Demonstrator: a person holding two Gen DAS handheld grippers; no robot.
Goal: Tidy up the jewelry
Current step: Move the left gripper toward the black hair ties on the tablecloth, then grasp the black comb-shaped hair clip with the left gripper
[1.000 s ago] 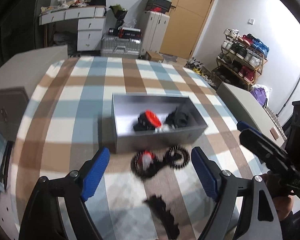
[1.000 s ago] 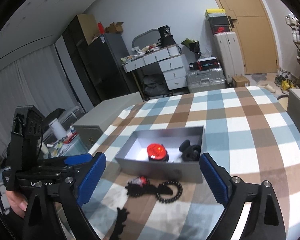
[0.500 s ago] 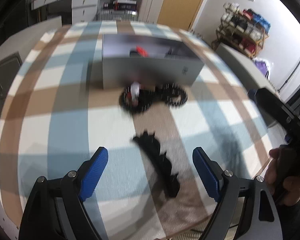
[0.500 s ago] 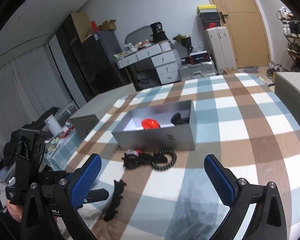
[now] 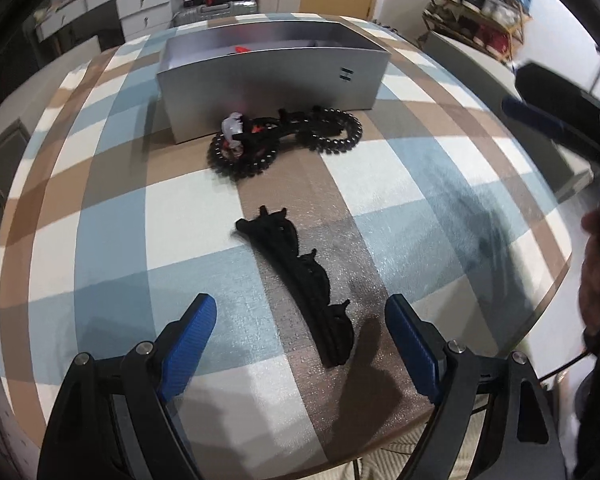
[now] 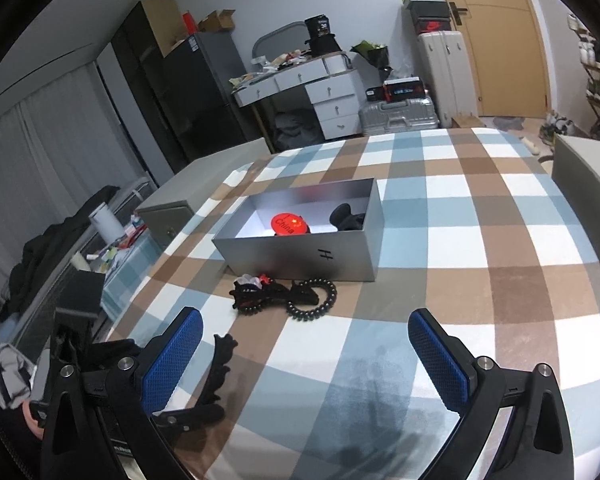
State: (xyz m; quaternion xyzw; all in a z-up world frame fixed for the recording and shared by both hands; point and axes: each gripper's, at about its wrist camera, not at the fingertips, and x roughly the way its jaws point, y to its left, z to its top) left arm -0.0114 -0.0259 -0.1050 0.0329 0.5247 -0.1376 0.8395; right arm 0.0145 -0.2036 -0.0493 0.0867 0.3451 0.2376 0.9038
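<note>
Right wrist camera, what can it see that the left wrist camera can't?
Right wrist only: inside the silver box, a red round piece and a black item.
Left wrist only: the long black hair clip whole, between the open left gripper fingers.
Both: the checked tablecloth and the tangled bead bracelets.

We see the left gripper (image 5: 300, 330) now dropped and pitched down from the grey box (image 5: 272, 76) toward the black lace strip (image 5: 300, 272), jaws straddling its near end, while the right gripper (image 6: 304, 346) eases slightly lower.
</note>
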